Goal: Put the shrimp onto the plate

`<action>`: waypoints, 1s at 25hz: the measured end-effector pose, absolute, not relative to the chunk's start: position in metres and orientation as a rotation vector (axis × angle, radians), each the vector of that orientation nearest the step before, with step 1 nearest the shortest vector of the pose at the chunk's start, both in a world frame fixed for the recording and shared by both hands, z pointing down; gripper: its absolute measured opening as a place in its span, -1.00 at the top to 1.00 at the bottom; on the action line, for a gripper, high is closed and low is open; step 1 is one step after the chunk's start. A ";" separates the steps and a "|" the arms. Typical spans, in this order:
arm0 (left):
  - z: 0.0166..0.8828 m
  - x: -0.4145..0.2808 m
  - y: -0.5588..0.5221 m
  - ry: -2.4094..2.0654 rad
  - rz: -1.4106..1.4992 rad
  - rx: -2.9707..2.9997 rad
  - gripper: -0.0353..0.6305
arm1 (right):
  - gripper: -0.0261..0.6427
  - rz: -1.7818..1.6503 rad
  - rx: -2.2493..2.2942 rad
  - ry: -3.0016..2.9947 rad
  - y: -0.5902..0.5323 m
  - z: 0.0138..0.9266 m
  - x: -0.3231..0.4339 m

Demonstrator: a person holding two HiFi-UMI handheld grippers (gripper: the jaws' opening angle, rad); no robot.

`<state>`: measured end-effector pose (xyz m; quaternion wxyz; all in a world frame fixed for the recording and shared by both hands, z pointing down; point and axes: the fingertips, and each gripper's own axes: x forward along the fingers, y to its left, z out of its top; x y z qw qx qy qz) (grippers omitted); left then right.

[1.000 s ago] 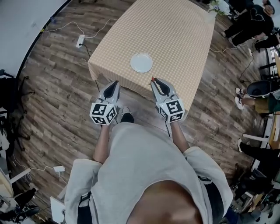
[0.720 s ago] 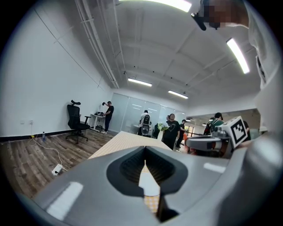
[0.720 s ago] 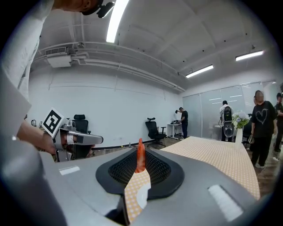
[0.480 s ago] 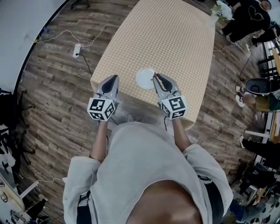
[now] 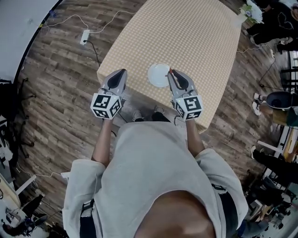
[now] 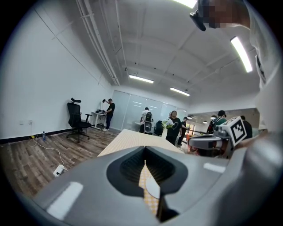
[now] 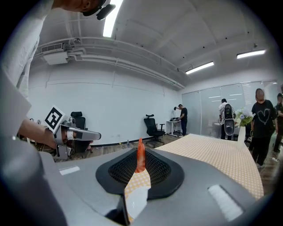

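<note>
An orange shrimp point(image 7: 140, 152) stands upright between the jaws of my right gripper point(image 7: 140, 167), which is shut on it. In the head view this right gripper point(image 5: 171, 71) hovers at the right rim of the white plate point(image 5: 159, 75) with the shrimp point(image 5: 169, 69) at its tip. The plate sits near the front edge of the table with the beige checked cloth point(image 5: 186, 37). Over the table's front left corner, left of the plate, my left gripper point(image 5: 122, 71) is held shut with nothing in it. Through its jaws I see the plate point(image 6: 152, 189).
A vase of flowers point(image 5: 252, 10) stands at the table's far right corner. Several people point(image 7: 261, 119) stand beyond the far end, and office chairs point(image 6: 76, 115) are by the wall. A power strip with its cable point(image 5: 84, 36) lies on the wooden floor at the left.
The person has stepped closer to the table. Both grippers have moved forward; the right one with the shrimp has come from short of the table's edge to the plate's right rim.
</note>
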<state>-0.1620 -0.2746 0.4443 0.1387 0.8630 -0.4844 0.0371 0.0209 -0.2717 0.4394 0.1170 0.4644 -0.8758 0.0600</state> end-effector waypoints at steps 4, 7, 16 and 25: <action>0.445 -0.156 -0.274 -1.452 0.121 2.455 0.87 | 0.76 0.207 1.297 -2.575 -0.274 0.446 0.033; 0.450 -0.155 -0.275 -1.454 0.132 2.424 0.87 | 0.76 0.233 1.268 -2.570 -0.281 0.452 0.041; 0.487 -0.169 -0.262 -1.467 0.191 2.326 0.87 | 0.76 0.357 1.192 -2.513 -0.274 0.499 0.047; 0.531 -0.166 -0.248 -1.435 0.198 2.246 0.87 | 0.76 0.484 1.126 -2.443 -0.251 0.552 0.048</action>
